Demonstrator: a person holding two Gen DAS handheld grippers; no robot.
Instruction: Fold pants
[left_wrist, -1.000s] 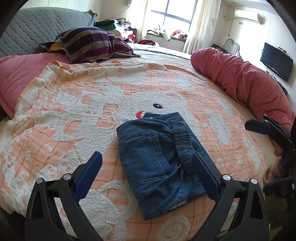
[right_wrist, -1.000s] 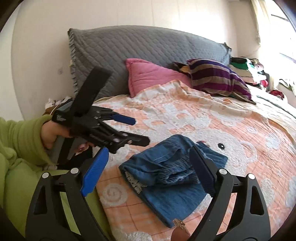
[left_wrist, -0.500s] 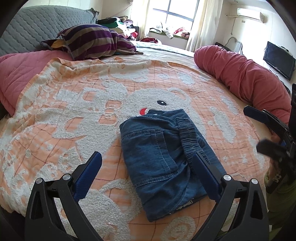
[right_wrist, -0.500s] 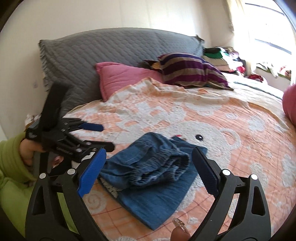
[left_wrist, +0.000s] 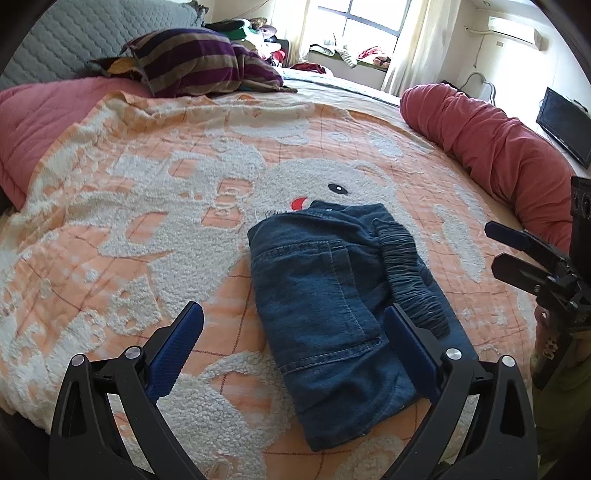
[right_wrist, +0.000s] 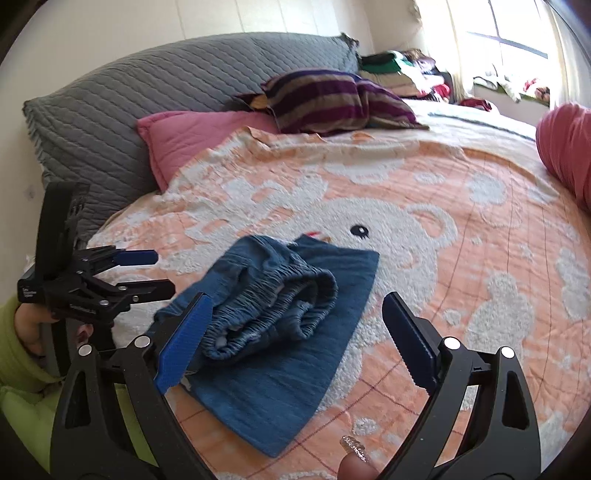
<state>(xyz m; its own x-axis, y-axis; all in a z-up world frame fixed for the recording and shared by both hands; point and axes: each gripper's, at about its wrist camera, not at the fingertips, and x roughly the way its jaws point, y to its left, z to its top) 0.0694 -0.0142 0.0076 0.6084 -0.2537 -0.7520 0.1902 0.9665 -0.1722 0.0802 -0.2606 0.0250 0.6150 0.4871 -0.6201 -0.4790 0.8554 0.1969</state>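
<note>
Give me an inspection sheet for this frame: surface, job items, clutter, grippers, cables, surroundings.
Surface: orange-and-white fleece bear blanket spread over the bed.
Job's things: dark blue denim pants folded into a compact bundle, elastic waistband on top, lying flat on the blanket.
Clutter: purple striped pillow, pink quilted pillow, rolled red duvet at the bed's edges.
Grippers: left gripper jaws open, empty, above the pants; right gripper jaws open, empty.
Cables: nothing seen.
Surroundings: grey quilted headboard, bright window, black wall television.
</note>
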